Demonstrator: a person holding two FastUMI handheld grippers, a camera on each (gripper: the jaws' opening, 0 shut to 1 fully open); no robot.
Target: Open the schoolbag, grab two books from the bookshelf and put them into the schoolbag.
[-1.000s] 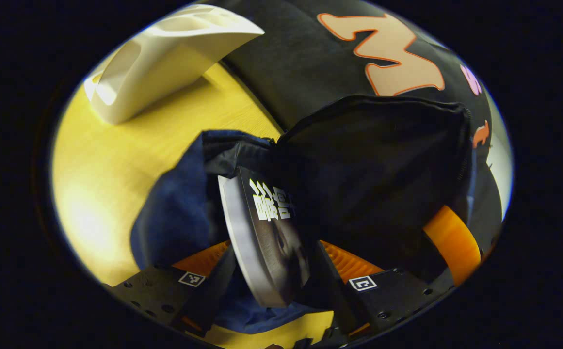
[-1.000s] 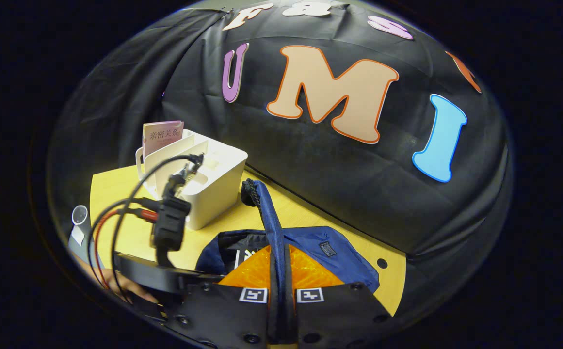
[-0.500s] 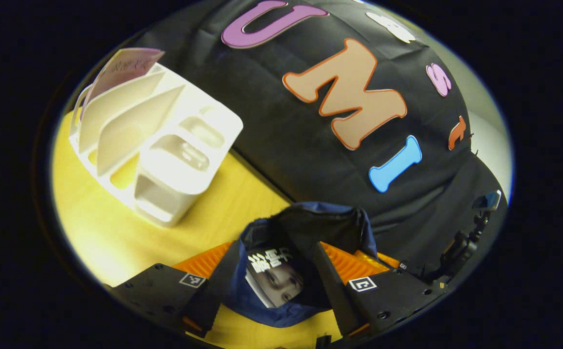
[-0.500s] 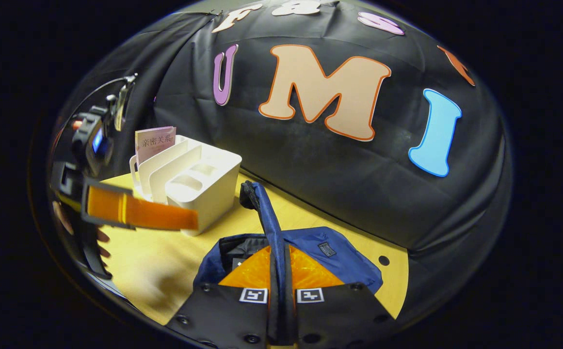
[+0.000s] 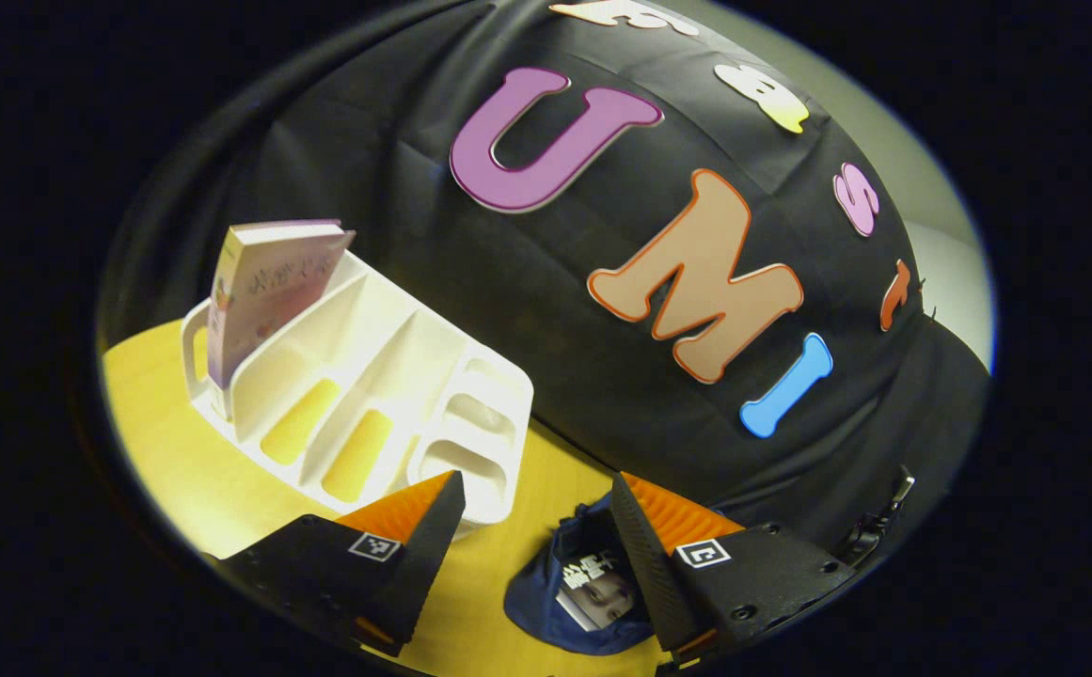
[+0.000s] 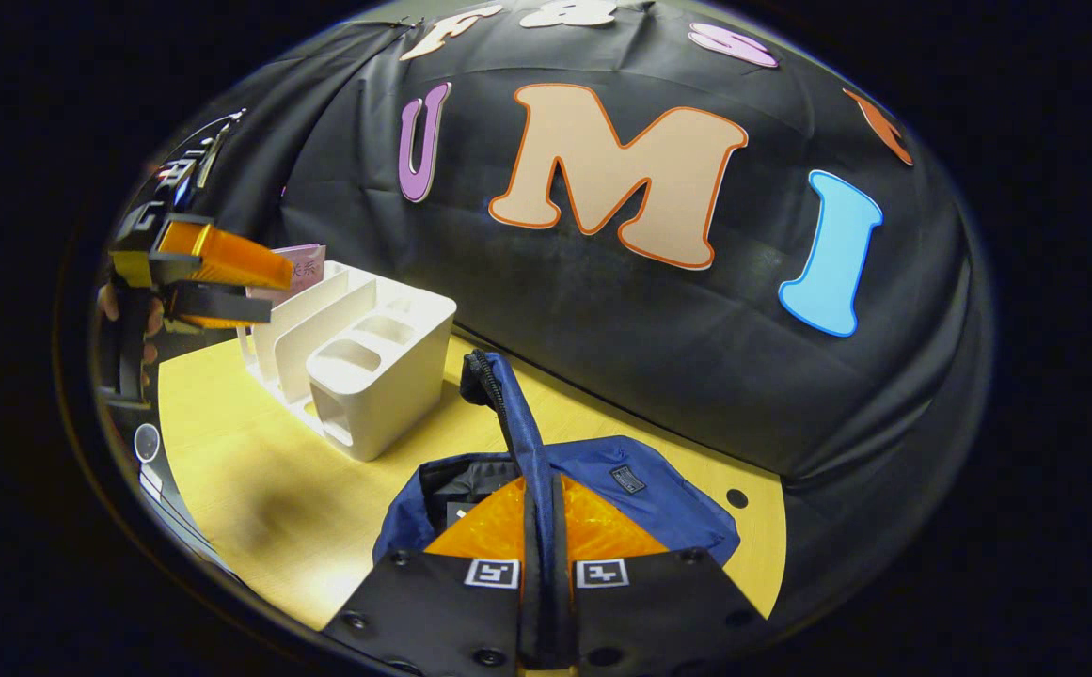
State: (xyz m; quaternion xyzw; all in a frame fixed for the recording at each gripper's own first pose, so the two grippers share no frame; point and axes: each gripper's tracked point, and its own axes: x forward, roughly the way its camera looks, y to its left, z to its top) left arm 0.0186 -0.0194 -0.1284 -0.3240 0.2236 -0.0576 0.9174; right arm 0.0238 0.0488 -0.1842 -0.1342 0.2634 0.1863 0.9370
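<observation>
Between the right gripper's two ribbed fingers, pressed flat together, ran the schoolbag's narrow blue webbing strap, pinched from both sides and drawn up taut to a padded black end. Below it the soft navy bag slumped on the yellow wood-grain desk, near its edge by the cloth wall, its mouth gaping on a dark lining. Inside, seen in the left gripper view, a glossy dark-covered book lay with pale lettering; much of it was hidden by the bag's rim and by one finger.

The left gripper was held tilted above the desk, its wedge-shaped fingers spread wide and holding nothing. In the right gripper view it hung at the far left, over the bookshelf's end, gripped by a hand that was cut off at the border and hard to make out.

The bookshelf, smooth white moulded plastic with slanted dividers and rounded cup wells, stood farther along the desk from the bag. A pale pink paperback leaned in its end slot; its cover seemed patterned, though too blurred to tell.
</observation>
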